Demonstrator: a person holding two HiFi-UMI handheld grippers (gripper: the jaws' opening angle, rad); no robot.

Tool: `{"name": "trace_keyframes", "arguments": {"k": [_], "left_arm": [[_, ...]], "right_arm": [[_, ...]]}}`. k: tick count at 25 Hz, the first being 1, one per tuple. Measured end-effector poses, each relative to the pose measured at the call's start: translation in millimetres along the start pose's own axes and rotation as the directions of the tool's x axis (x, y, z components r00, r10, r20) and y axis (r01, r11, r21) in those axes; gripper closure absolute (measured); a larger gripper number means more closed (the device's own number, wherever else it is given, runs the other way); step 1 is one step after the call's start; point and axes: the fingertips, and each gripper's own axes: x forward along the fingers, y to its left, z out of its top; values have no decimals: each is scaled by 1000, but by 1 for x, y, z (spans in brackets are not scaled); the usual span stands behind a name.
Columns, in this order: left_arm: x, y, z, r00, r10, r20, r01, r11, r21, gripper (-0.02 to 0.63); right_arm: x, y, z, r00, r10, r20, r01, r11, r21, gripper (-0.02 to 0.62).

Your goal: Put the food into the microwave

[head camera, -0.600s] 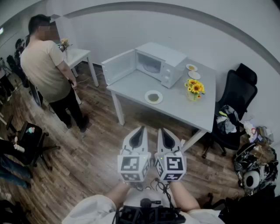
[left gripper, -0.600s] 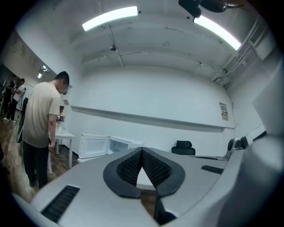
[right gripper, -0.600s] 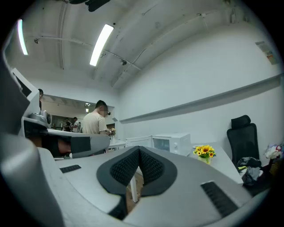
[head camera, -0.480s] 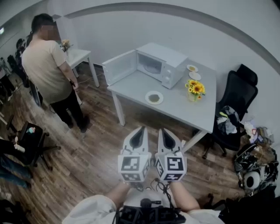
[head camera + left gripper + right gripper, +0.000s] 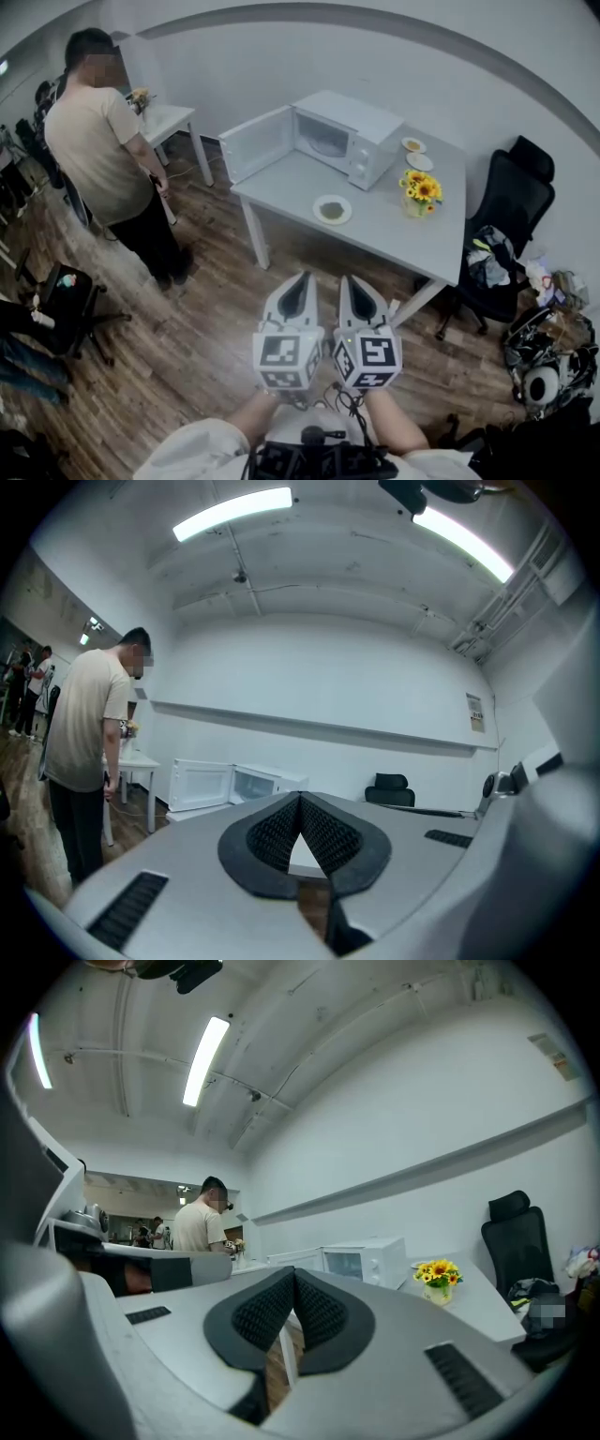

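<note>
Food on table, well beyond left hand-held gripper, right hand-held gripper; jaws together.

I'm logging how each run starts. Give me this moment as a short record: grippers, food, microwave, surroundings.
left gripper: shut, empty, far from the table
right gripper: shut, empty, beside the left one
food: on a round white plate, on the white table, in front of the microwave
white microwave oven: door swung open
surroundings: yellow sunflowers, black office chair, standing person
</note>
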Motion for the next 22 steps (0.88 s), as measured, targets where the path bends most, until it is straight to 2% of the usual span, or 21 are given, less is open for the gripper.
{"name": "trace_keyframes", "arguments": {"k": [7,13,22], "left_arm": [[11,15,-6,1000,-7,-29,7,1000,-2,597],[24,32,3,1000,-14,-23,14,1000,0,597],[43,49,-3,999,-17,-43,17,1000,-12,597]], "right_arm": [[16,0,-6,1000,-27,-13,27,1000,2,574],[35,-4,-5,997,-70,-11,70,998,4,574],[53,-4,-12,996,-88,-30,87,996,-4,574]]}}
